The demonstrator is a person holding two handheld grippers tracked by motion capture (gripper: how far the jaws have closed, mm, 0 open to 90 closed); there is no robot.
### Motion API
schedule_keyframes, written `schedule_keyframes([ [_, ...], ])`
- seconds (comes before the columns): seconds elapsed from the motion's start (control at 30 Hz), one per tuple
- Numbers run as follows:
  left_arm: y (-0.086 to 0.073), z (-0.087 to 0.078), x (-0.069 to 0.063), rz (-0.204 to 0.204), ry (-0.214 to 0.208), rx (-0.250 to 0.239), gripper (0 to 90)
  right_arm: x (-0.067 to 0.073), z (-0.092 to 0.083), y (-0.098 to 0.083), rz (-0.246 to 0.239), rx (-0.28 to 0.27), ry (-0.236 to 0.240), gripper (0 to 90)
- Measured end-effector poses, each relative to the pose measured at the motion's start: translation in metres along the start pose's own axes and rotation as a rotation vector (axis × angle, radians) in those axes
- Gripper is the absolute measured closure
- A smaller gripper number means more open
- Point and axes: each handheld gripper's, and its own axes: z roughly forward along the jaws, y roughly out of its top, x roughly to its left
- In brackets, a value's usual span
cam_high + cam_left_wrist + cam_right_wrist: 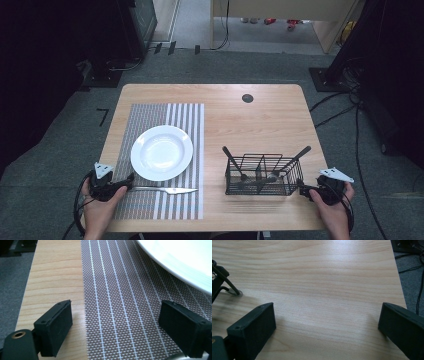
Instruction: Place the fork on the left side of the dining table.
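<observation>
A white plate (161, 152) sits on a striped grey placemat (150, 112), and a silver knife (167, 190) lies on the mat just in front of it. My left gripper (127, 181) is by the knife's handle end at the mat's left edge. In the left gripper view it (116, 315) stands open over the placemat (120, 290) with nothing between its fingers, the plate rim (180, 262) at upper right. My right gripper (304, 190) is just right of a black wire basket (263, 175). It (327, 317) is open over bare wood.
The basket holds several dark-handled utensils (231, 157) that lean outward; its corner (222, 282) shows in the right gripper view. A round black cable hole (247, 98) marks the far side of the wooden table (270, 120). Cables lie on the floor to the right.
</observation>
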Motion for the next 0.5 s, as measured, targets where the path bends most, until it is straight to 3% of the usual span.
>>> schedule_keyframes([
  [0.13,-0.001,-0.002,0.005,-0.035,0.037,0.014,9.1,0.000,0.000,0.000,0.000,0.000,0.000,0.9],
  [0.23,-0.001,-0.006,0.006,-0.031,0.061,0.022,9.1,0.000,0.000,0.000,0.000,0.000,0.000,0.9],
  [0.5,0.011,-0.028,0.001,-0.070,0.011,-0.055,9.1,0.000,0.000,0.000,0.000,0.000,0.000,0.9],
])
